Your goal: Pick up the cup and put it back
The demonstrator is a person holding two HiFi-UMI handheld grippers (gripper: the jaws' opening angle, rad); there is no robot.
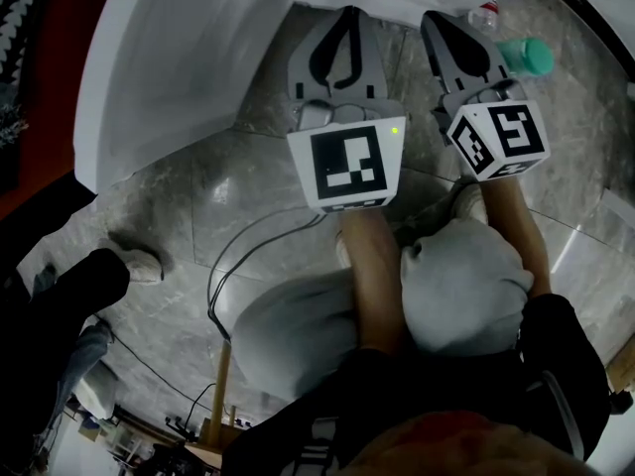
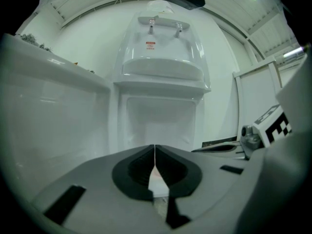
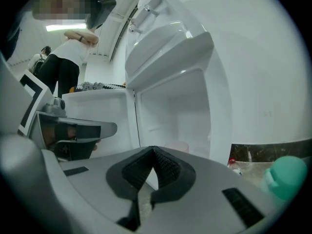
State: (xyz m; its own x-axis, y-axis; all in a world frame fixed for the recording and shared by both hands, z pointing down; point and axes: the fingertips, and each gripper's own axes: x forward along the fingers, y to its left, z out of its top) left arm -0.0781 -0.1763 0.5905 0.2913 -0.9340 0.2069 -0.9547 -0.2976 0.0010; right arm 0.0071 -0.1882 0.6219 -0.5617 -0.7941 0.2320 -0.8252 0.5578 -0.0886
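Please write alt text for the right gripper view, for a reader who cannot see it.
The right gripper, jaws shut and empty, faces a white dispenser with an open recess where a pale cup seems to stand. The left gripper is beside it at left; a green object shows at lower right.

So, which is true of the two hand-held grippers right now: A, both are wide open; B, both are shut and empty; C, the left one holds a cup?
B: the left hand-held gripper and right hand-held gripper each show jaws closed together, nothing between.
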